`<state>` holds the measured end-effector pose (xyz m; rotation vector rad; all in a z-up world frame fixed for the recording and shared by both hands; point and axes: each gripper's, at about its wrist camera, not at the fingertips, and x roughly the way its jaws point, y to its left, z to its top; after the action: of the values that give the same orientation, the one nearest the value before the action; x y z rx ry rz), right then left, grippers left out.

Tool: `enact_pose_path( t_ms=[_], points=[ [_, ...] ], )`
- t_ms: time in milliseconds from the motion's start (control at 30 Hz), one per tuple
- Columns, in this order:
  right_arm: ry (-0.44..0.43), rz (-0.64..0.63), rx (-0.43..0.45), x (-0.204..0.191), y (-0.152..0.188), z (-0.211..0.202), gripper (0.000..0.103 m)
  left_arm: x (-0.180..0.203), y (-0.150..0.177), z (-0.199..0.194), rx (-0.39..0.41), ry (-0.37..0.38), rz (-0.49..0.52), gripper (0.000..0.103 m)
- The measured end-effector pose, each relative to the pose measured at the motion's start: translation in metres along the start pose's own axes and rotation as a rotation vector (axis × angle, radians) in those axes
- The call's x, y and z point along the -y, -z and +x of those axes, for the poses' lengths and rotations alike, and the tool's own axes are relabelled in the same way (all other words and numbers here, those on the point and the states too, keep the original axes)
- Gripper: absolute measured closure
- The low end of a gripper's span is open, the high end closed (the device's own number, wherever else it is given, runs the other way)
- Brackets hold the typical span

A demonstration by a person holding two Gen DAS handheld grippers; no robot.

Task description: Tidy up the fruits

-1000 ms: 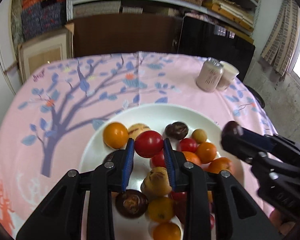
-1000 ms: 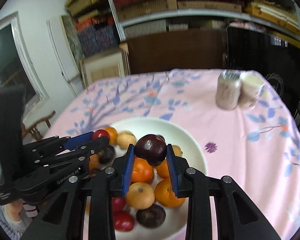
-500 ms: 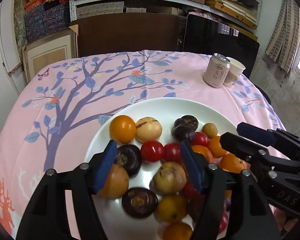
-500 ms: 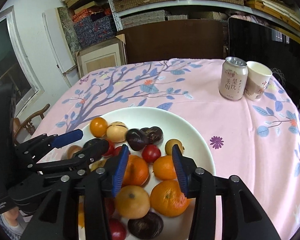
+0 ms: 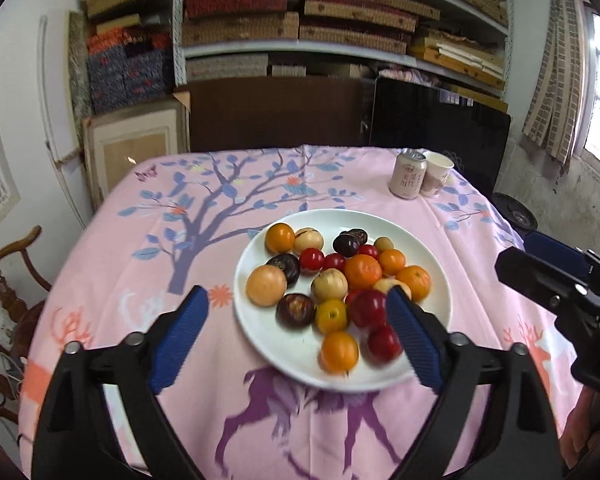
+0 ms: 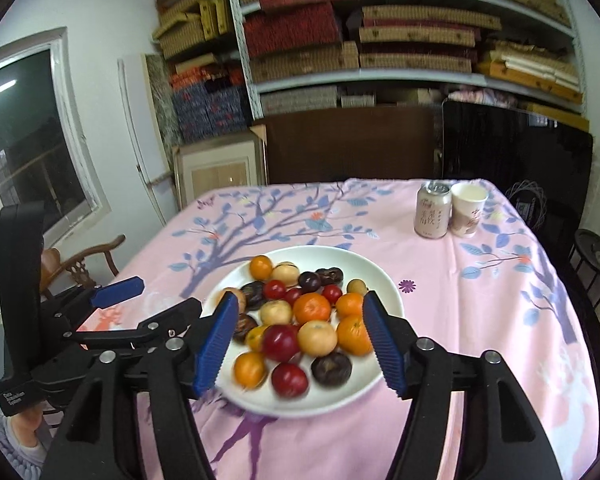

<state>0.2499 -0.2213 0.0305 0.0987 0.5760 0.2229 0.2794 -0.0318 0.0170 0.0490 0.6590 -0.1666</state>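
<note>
above the white plate (image 5: pixel 428 248) of fruits (image 5: pixel 340 276), seemingly clear of it, both tools (image 5: pixel 296 336) (image 6: pixel 300 344) gape wide, empty.

both grippers now empty, wide open, back from plate (image 5: pixel 428 248)

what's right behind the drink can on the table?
From both wrist views, a paper cup stands just behind and to the right of the can, seemingly touching it. The can covers part of the cup's left side. Beyond them the tablecloth ends.

White plate (image 5: pixel 256 332), pink tree-patterned tablecloth (image 5: pixel 140 240)
</note>
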Motion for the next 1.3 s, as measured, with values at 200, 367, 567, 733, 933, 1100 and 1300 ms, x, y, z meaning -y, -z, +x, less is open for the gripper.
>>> enact_pose_path(
  t_ms=[200,367,567,733,933,1100,1300],
  points=[
    [0.021,0.024,0.027,-0.009,0.039,-0.034,0.031,0.006,0.041,-0.041,0.026,-0.041,-0.006,0.010],
    [0.063,0.087,0.020,0.001,0.071,-0.049,0.027,0.005,0.075,-0.051,-0.011,-0.030,-0.061,0.004],
    [0.122,0.122,-0.010,0.002,0.112,-0.051,0.022,0.009,0.102,-0.053,-0.029,-0.057,-0.026,0.004],
    [0.156,0.075,-0.001,-0.009,0.120,-0.034,0.015,0.003,0.114,-0.044,-0.026,-0.098,-0.063,0.004],
    [0.146,0.066,-0.043,-0.011,0.123,-0.017,0.015,-0.001,0.110,-0.034,-0.032,-0.119,-0.044,0.004],
    [0.139,0.078,-0.053,-0.008,0.121,-0.016,0.015,0.000,0.109,-0.032,-0.038,-0.100,-0.049,0.004],
    [0.144,0.082,-0.059,-0.005,0.120,-0.019,0.014,0.003,0.107,-0.031,-0.044,-0.081,-0.049,0.004]
  ],
)
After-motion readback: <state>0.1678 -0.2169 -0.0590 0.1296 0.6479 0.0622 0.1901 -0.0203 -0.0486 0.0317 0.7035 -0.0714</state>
